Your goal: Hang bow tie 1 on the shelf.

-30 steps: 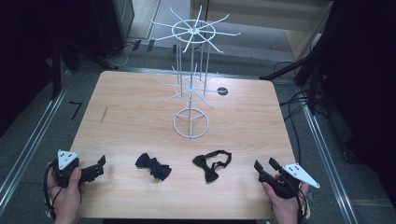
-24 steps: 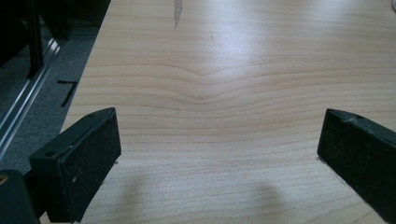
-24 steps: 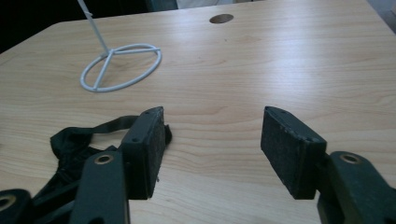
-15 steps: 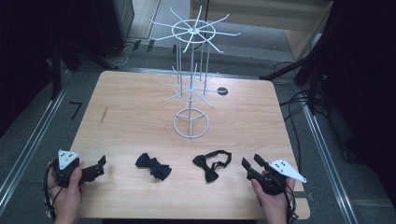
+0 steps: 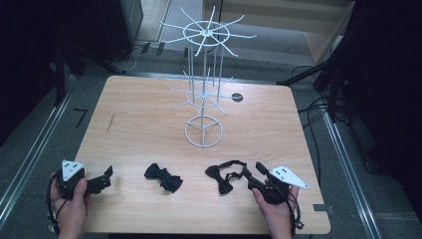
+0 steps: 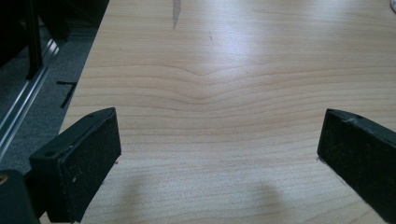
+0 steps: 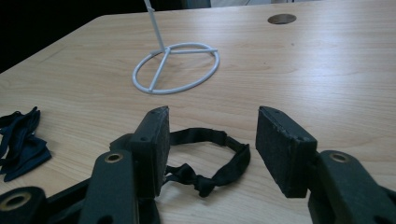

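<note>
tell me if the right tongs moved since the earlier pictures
Yes. In the high view the right tongs have slid left from the table's right edge toward the strapped bow tie, their jaws closing partway, pressing nothing.

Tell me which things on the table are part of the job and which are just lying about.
In use: right gripper, open; bow tie with strap by its jaws; white wire stand.

Lying about: second bow tie; left gripper, open over bare table.
</note>
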`<control>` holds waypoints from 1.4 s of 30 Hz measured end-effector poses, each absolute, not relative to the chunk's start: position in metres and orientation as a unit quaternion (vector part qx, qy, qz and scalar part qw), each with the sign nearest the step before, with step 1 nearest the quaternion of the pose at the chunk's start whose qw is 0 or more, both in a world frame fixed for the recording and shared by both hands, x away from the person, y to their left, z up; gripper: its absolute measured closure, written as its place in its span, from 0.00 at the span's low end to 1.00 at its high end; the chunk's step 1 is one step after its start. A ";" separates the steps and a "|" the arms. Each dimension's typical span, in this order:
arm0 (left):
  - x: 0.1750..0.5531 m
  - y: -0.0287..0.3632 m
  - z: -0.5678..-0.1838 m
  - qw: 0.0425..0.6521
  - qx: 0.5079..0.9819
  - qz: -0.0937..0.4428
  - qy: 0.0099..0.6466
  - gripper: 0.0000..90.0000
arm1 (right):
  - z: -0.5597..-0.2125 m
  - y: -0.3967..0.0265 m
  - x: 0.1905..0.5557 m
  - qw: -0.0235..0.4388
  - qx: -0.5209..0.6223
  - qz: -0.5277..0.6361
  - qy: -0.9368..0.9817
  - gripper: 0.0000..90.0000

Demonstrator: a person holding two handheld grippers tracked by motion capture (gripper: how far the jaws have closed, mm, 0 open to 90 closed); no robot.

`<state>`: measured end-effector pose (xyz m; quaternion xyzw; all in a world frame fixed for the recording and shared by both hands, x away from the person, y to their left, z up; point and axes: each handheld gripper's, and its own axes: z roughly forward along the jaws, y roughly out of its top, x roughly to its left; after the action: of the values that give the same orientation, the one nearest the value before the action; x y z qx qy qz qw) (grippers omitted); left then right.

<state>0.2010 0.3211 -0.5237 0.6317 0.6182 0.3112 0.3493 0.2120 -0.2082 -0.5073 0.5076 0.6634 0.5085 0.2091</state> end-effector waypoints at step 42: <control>0.201 0.316 -0.524 0.344 0.644 0.310 0.609 0.00 | -0.509 -0.127 0.217 0.163 0.462 0.522 0.698 0.53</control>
<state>0.2013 0.3165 -0.5239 0.6435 0.6090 0.3105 0.3445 0.2169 -0.1272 -0.5088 0.4616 0.6985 0.5221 0.1626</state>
